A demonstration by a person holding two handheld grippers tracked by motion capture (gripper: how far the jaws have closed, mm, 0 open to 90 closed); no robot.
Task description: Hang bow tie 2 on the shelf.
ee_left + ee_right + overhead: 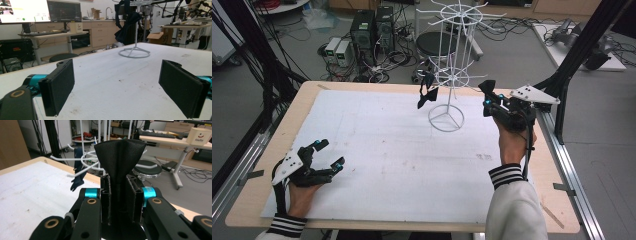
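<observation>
A white wire rack [447, 117] with hooked arms stands at the far middle of the table, and a dark cloth piece [427, 91] hangs from one of its lower hooks. My right gripper [488, 91] is raised to the right of the rack, shut on a black fabric piece [120, 157] that fans out above the jaws. In the right gripper view the rack hooks [82, 158] and the hanging dark cloth [78, 177] lie just beyond it. My left gripper [331, 153] rests low at the near left, open with nothing between its pads [60, 85]. The rack base [134, 53] shows far ahead of it.
A white mat [382, 150] covers most of the wooden table [277, 145]. A black frame post [569, 60] rises at the right edge. Behind the table stand a stool [436, 42] and computer towers [371, 27] among cables.
</observation>
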